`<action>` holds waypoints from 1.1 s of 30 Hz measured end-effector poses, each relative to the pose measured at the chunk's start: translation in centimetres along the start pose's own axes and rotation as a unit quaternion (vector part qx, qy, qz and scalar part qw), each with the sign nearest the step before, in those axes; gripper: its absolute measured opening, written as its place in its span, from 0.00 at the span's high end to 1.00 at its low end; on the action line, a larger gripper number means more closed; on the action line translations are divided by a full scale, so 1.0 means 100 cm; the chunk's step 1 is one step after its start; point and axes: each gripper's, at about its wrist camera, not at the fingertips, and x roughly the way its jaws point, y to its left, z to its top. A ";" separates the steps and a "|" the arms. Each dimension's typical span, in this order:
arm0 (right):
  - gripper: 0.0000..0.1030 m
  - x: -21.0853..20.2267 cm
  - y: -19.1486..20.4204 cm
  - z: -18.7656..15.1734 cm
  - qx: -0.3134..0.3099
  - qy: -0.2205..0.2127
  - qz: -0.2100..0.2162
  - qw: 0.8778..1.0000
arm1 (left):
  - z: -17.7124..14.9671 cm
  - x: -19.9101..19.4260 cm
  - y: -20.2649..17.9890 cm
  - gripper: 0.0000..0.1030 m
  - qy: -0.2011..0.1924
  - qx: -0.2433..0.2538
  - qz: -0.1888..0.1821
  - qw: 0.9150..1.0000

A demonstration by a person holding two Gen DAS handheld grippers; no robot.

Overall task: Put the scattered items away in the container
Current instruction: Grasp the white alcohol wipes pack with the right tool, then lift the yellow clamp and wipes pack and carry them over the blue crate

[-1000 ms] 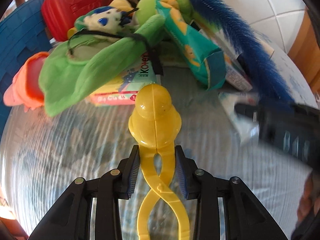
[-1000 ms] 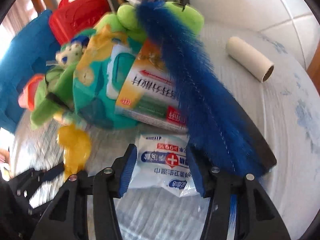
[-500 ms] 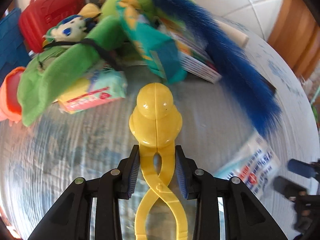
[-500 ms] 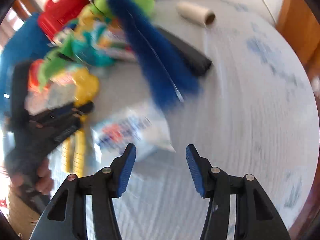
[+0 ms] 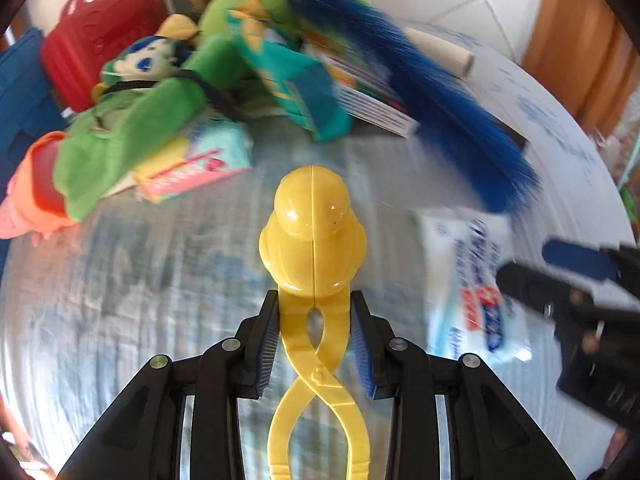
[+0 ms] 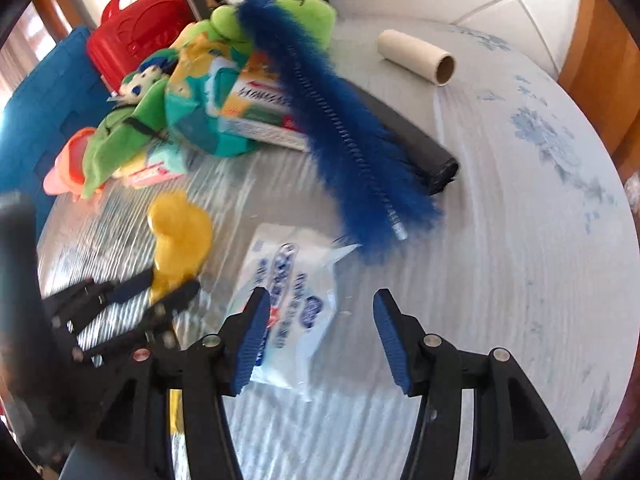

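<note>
Currently left gripper pinches the yellow duck tongs at the neck, duck head ahead of the jaws. Right gripper is spread and empty, the white wipes packet partly under its left jaw. Next: centre on the packet, close, then find the container; I can't tell which it is.

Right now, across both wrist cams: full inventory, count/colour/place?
duck-shaped tongs: 1, yellow, clamped in left gripper
wipes packet: 1, white-blue, flat by right gripper
fluffy brush: 1, blue, leaning off the pile
plush toy: 1, green, in pile
snack bag: 1, teal, in pile
cardboard tube: 1, beige, apart
basket: 1, red, behind pile
left gripper: black, shut
right gripper: black, open, empty
</note>
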 end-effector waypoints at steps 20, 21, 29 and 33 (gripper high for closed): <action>0.49 -0.026 0.022 -0.029 0.009 0.010 -0.046 0.999 | 0.008 0.022 -0.005 0.68 -0.006 0.008 -0.003 1.000; 0.52 -0.030 0.023 -0.030 0.014 0.006 -0.047 0.999 | 0.007 0.018 -0.005 0.68 -0.010 0.013 -0.005 1.000; 0.54 -0.071 0.027 -0.041 0.028 -0.016 -0.050 0.998 | 0.001 -0.029 0.007 0.68 -0.043 0.012 -0.015 0.999; 0.54 -0.105 0.034 -0.038 0.001 -0.041 -0.041 0.998 | 0.000 -0.059 0.017 0.68 -0.066 -0.012 -0.006 0.998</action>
